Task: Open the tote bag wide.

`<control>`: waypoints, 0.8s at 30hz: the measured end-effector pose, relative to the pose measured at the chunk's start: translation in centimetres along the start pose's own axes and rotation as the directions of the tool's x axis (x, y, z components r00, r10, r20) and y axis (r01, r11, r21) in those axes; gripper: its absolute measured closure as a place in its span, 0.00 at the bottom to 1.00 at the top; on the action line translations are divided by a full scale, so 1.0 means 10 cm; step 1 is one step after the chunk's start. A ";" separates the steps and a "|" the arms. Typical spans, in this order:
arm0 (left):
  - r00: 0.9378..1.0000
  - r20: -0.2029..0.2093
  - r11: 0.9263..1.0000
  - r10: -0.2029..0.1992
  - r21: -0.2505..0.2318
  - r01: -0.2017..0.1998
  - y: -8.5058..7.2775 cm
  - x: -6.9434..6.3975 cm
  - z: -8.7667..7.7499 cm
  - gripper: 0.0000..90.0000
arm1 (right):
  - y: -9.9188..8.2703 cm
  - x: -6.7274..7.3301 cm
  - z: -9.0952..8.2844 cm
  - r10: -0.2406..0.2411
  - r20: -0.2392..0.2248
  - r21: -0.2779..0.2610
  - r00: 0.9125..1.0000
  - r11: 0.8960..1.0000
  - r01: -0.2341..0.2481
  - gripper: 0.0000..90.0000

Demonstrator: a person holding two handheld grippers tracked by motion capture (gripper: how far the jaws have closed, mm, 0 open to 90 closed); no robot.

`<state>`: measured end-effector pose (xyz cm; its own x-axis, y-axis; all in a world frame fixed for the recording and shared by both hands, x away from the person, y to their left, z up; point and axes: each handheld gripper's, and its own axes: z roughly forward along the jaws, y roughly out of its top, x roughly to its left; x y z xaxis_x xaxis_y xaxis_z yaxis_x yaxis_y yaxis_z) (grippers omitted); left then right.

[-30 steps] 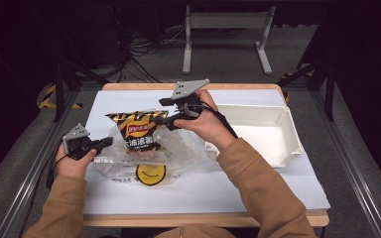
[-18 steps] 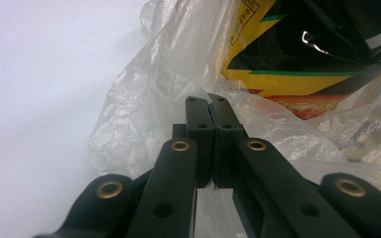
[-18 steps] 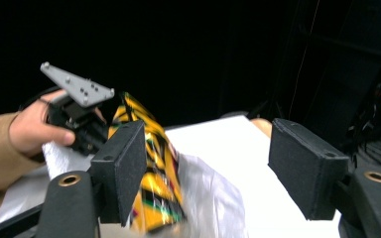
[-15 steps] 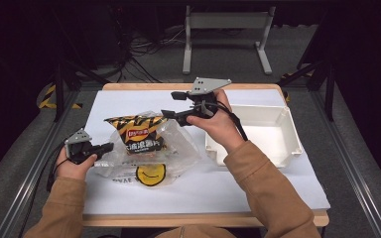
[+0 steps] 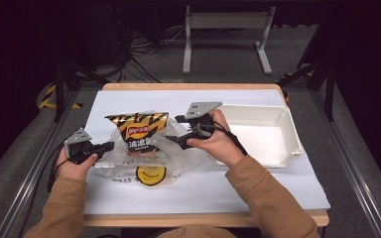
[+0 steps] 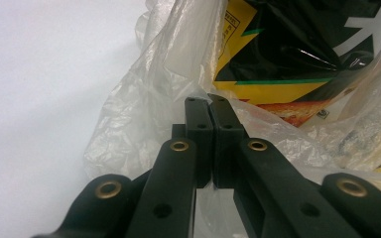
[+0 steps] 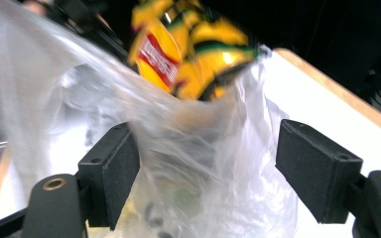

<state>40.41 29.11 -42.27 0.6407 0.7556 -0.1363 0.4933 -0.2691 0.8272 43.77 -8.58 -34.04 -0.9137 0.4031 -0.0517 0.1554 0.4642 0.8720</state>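
At frame centre on the bench, a black-and-yellow crisp packet (image 5: 138, 131) stands half inside a crinkled clear plastic bag (image 5: 176, 158). The left gripper (image 5: 110, 146) pinches the bag's left edge; the right gripper (image 5: 171, 140) spreads wide, fingers (image 7: 114, 168) just opening around its right side. Bagging looks half done.

High view looks down over table (image 5: 258, 193); both gripper views sit close on the plastic bag (image 6: 149, 94), right one probably motion-blurred.
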 end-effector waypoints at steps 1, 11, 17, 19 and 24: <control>1.000 0.002 1.000 0.001 0.001 -0.001 0.00 0.00 0.00 0.98 | -0.02 0.01 0.03 -0.006 0.015 0.015 1.000 1.000 0.006 0.33; 1.000 0.003 1.000 0.000 -0.002 0.000 -0.01 0.00 -0.01 0.98 | -0.09 0.02 0.05 -0.032 0.102 0.044 0.994 0.999 0.028 0.99; 1.000 -0.007 0.999 0.009 0.031 -0.009 -0.02 -0.01 0.06 0.98 | -0.24 0.03 0.13 0.006 0.203 0.162 0.979 0.986 -0.039 0.99; 1.000 -0.008 0.999 0.002 0.043 -0.001 -0.04 0.01 0.10 0.98 | -0.29 0.04 0.18 0.026 0.210 0.179 0.977 0.982 -0.065 0.99; 0.999 -0.054 0.996 0.005 0.086 -0.001 -0.09 0.07 0.17 0.98 | -0.36 0.05 0.26 0.037 0.223 0.242 0.974 0.966 -0.092 0.99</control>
<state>41.44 28.86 -44.03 0.6107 0.7852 -0.1024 0.5417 -0.3199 0.7773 43.73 -7.97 -38.45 -0.8003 0.5861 -0.1267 0.3252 0.6017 0.7295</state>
